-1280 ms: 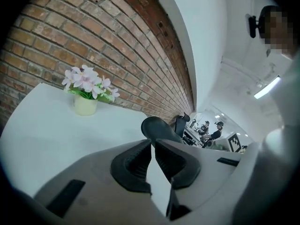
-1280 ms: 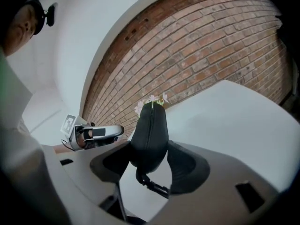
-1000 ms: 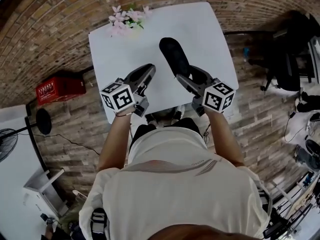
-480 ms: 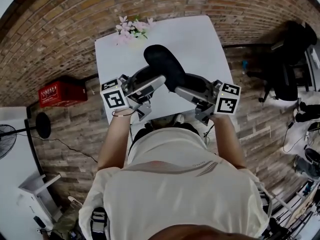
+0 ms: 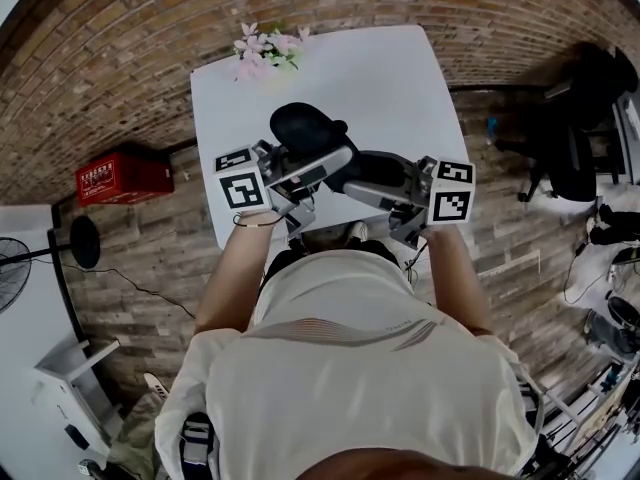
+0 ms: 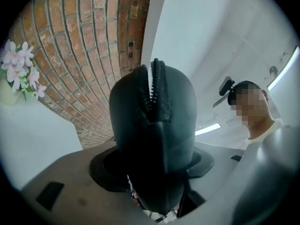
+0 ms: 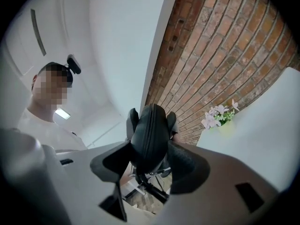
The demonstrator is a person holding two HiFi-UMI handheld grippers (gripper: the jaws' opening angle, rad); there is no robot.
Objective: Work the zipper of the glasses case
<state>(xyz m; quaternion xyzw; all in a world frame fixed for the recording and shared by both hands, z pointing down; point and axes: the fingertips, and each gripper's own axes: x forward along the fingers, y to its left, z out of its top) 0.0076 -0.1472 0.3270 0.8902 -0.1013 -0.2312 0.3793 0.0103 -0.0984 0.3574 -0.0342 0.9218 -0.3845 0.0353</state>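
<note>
A black oval glasses case (image 5: 300,128) is held up above the white table (image 5: 390,78). My right gripper (image 5: 345,183) is shut on its near end, pads on both flat sides. In the right gripper view the case (image 7: 149,135) stands up between the pads (image 7: 187,165), seam towards the camera. My left gripper (image 5: 335,163) comes in from the left, its jaws closing on the case. In the left gripper view the case (image 6: 154,125) fills the gap and the pads (image 6: 105,168) touch its sides. The zipper (image 6: 153,88) is parted near the top.
A small bunch of pink flowers (image 5: 265,46) stands at the table's far edge. A red crate (image 5: 122,176) sits on the brick floor to the left, a fan (image 5: 10,278) further left. Dark bags and a chair (image 5: 575,128) lie to the right.
The right gripper lifted the case and swung it leftward. The left gripper, shut and apart from the case a second ago, opened wide and came around it.
</note>
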